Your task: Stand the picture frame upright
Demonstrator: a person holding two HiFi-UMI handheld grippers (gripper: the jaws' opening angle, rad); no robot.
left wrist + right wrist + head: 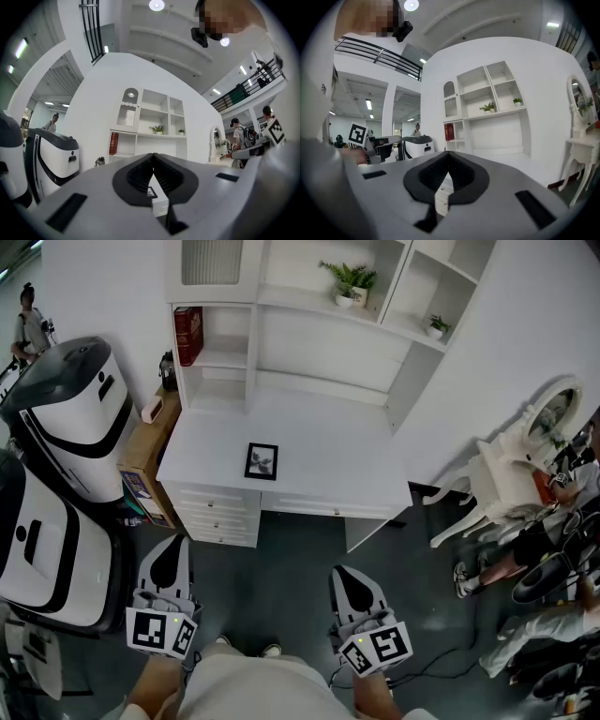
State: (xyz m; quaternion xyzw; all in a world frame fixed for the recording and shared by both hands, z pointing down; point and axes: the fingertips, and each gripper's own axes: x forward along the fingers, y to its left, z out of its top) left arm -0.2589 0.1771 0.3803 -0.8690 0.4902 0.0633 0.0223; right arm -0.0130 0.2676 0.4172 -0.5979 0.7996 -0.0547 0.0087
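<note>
A small black picture frame (262, 461) lies flat on the white desk (319, 451), near its front edge. My left gripper (171, 549) hangs well short of the desk, at the lower left of the head view, shut and empty. To the right, my right gripper (349, 576) is also shut on nothing, equally far from the frame. In the left gripper view the jaws (153, 157) meet at the tips, and a corner of the frame (151, 191) peeks through the gap below them. The right gripper view shows its jaws (448, 155) closed, with the desk's drawers (442, 200) behind.
White shelving (309, 315) with potted plants (349, 282) and a red book (187, 334) rises behind the desk. Large white-and-black machines (66, 418) and a cardboard box (145, 456) stand left. A white vanity table with mirror (525, 456) is right; people stand nearby.
</note>
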